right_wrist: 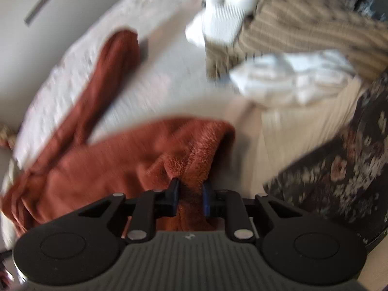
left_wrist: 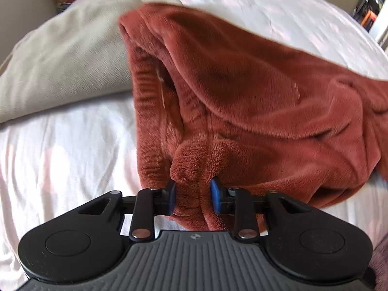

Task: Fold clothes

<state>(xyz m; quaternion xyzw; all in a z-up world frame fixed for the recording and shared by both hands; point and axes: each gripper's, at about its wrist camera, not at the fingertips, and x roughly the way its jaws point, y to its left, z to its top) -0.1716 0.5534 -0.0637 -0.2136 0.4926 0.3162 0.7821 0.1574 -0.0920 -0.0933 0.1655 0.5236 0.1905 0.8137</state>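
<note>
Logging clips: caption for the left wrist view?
Left gripper clamps a fold of rust fleece garment over a white bed.

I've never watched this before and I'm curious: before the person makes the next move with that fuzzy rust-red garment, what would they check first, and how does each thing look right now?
1. Left gripper has fabric between its fingers: ok, shut on the rust-red garment.
2. Right gripper has fabric too: ok, a bunched edge is pinched.
3. Garment lifted off the bed sheet: partly; one long part trails on the bed.
4. Garment spread flat between grips: not ok, it sags and wrinkles.
5. Pile of other clothes apart from it: cannot tell, right view is blurred.
6. Pillow out of the way: cannot tell.
</note>
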